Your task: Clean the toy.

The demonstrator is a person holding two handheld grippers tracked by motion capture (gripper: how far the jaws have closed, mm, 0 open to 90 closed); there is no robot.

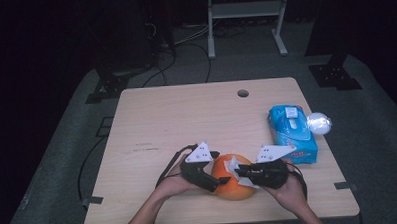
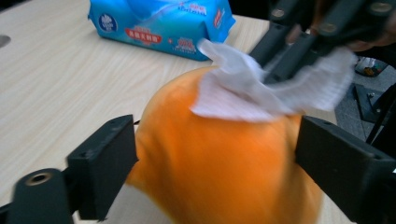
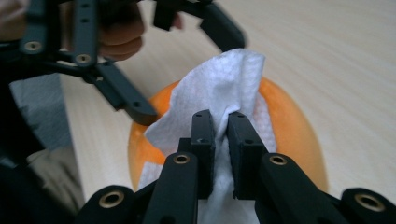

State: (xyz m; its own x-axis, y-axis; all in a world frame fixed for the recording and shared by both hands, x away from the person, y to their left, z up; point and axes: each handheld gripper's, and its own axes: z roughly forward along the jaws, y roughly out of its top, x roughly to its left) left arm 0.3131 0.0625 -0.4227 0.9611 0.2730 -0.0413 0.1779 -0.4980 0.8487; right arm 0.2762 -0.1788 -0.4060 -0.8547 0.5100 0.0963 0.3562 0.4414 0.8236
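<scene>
Orange fruit (image 1: 232, 178): sitting on the surface (image 1: 187, 122) between the wide-spread left tongs (image 1: 220, 181), jaws flanking to steady it. Wipe (image 3: 219, 98): being pinched in the closed right tongs (image 3: 220, 154), draping over the fruit's top for wiping. Blue wipe pack (image 1: 292, 133): lying beyond the right tongs.

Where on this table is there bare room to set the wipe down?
Bare wood runs across the table left of the wipes pack and behind the orange fruit, up to the round hole. Crowded: the near edge, where both hand-held grippers flank the fruit.
</scene>
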